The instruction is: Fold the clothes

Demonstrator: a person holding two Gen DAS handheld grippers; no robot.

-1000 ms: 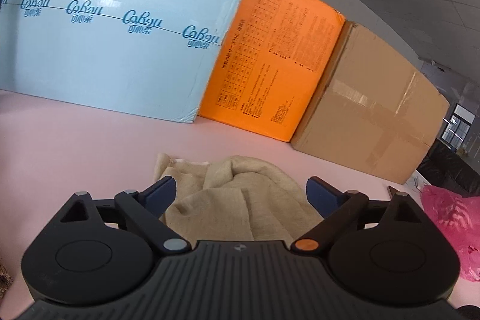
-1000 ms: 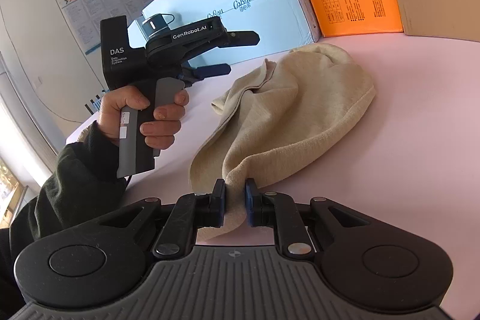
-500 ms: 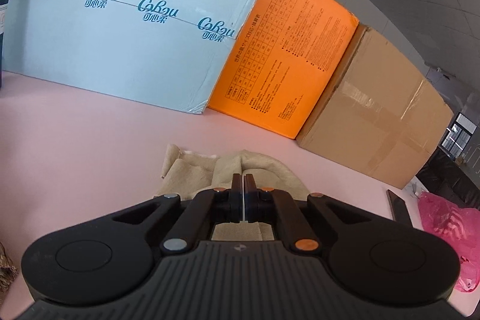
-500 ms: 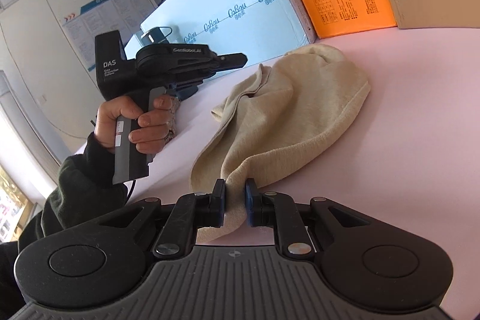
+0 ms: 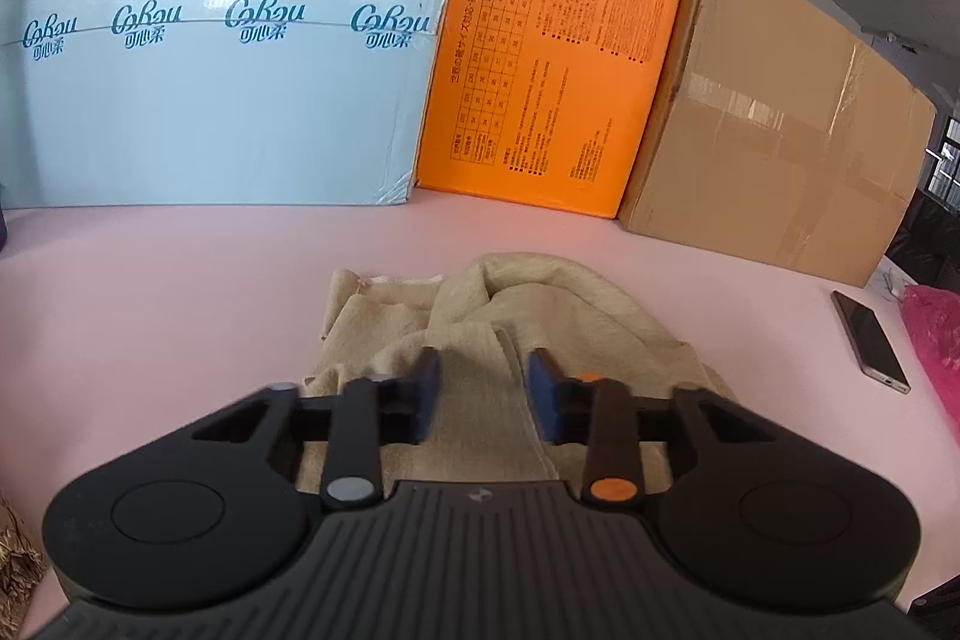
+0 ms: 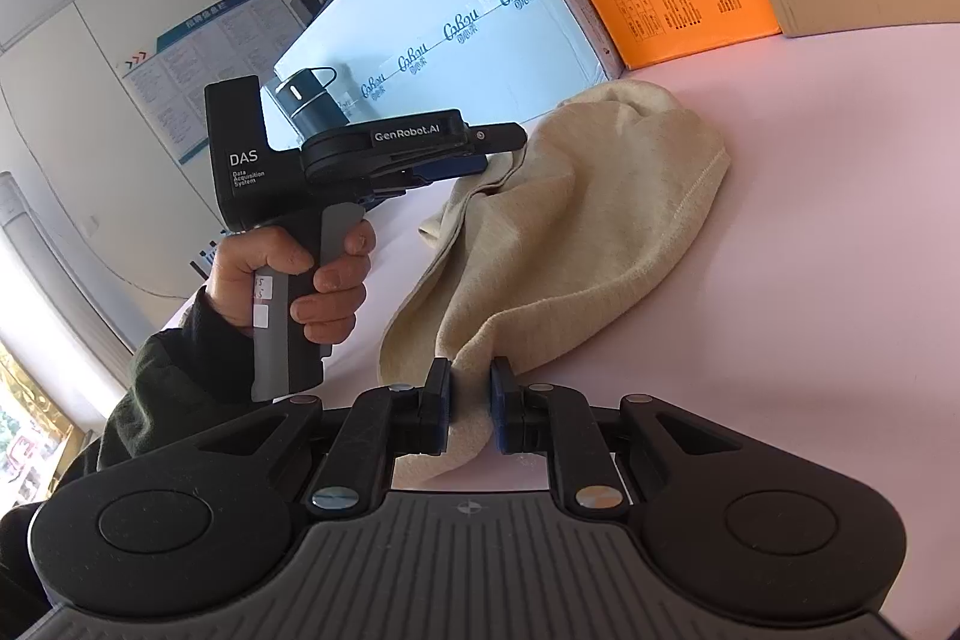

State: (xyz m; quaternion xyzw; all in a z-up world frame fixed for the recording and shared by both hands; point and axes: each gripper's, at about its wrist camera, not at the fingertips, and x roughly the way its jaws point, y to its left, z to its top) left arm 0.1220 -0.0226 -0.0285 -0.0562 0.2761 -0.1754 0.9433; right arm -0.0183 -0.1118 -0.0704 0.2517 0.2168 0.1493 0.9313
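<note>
A beige garment (image 5: 540,328) lies crumpled on the pink table (image 5: 180,280), in front of a pale blue box (image 5: 210,70), an orange box (image 5: 552,70) and a brown cardboard box (image 5: 780,130) that stand side by side along the far edge. The left gripper (image 5: 483,391) hangs over the cloth with its blue pads (image 5: 427,388) parted and fabric showing in the gap between them, while a phone (image 5: 870,340) lies on the table off to its right. The right gripper (image 6: 470,403) is clamped on a bunched edge of the garment (image 6: 570,232) at the near side, and the person's left hand (image 6: 300,280) grips the other tool's handle beside the cloth.
</note>
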